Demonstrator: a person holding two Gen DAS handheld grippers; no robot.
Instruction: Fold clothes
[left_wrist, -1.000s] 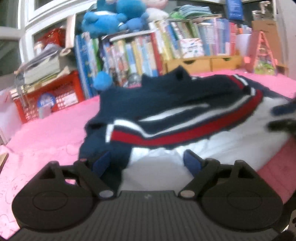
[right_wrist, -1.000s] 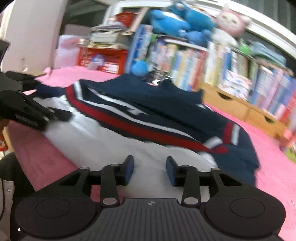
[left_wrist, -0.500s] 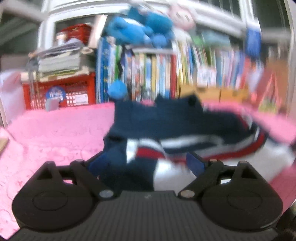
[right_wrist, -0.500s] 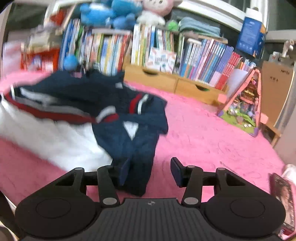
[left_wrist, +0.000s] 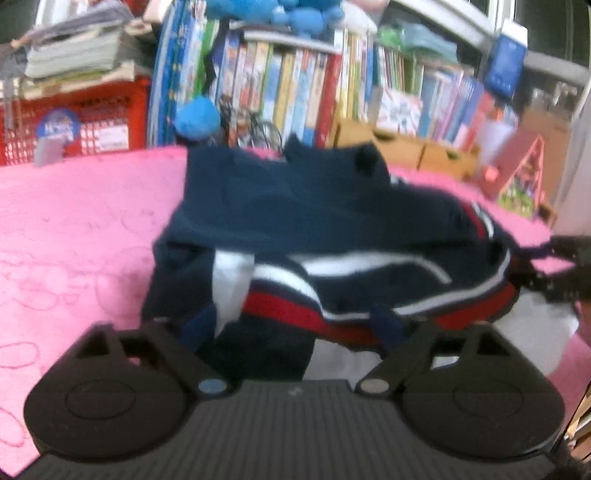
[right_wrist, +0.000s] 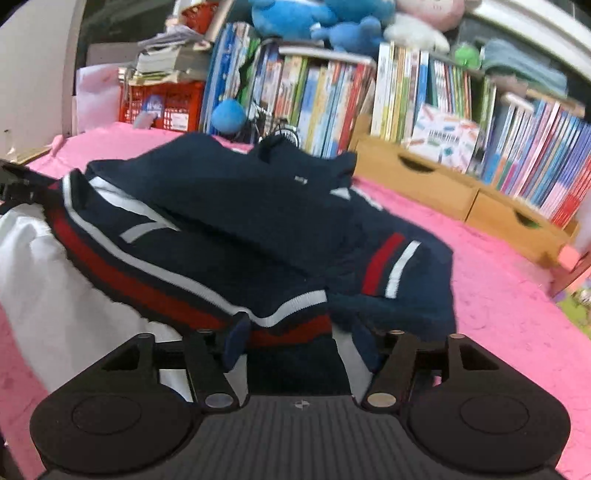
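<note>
A navy knit sweater with red and white stripes (right_wrist: 229, 236) is lain partly doubled over on the pink fleece-covered bed (left_wrist: 81, 229), sleeves tucked inward. Left hand-held gripper (left_wrist: 291, 328) and right hand-held gripper (right_wrist: 301, 339) are spread around the near hem, apparently positioned for gripping a fold edge.

Navy sweater (right_wrist: 236, 221), red-white stripes, white lower part, lying rumpled, partly folded.
</note>
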